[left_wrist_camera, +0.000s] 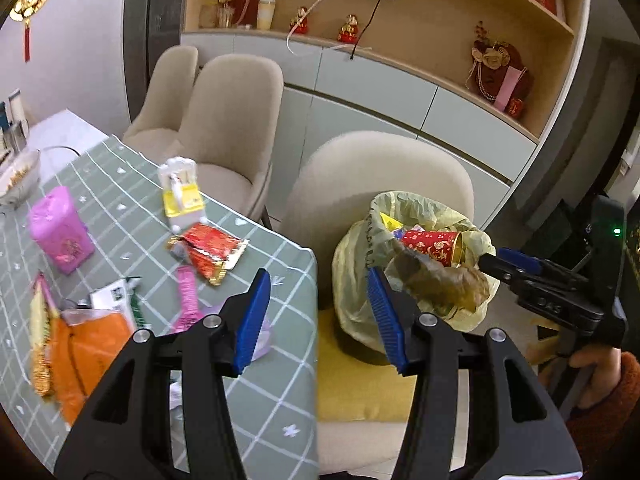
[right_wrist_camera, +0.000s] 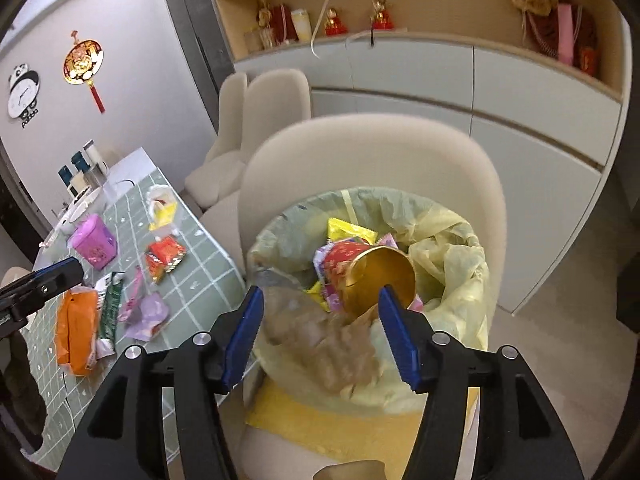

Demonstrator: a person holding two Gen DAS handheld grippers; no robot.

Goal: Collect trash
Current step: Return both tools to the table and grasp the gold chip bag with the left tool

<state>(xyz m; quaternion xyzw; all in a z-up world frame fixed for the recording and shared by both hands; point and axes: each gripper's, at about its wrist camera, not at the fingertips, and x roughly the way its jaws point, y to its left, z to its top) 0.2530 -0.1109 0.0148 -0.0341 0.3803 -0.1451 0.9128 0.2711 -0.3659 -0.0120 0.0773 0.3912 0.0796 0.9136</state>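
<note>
Left hand-held gripper (left_wrist_camera: 320, 320) hangs with jaws spread and empty over the counter (left_wrist_camera: 256, 360) edge; wrappers such as the red packet (left_wrist_camera: 208, 252) lie ahead and to its left, nearer this hand, long axis slanting away.

Right hand-held gripper (right_wrist_camera: 320, 332), jaws apart, sits directly above the lined trash bin (right_wrist_camera: 452, 248); a brown crumpled bag (right_wrist_camera: 320, 344) blurs between them, apparently dropping. Only this view shows the bin's inside.

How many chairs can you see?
3: one chair holds the trash bin right behind the open right gripper; two more chairs stand behind it along the table.
</note>
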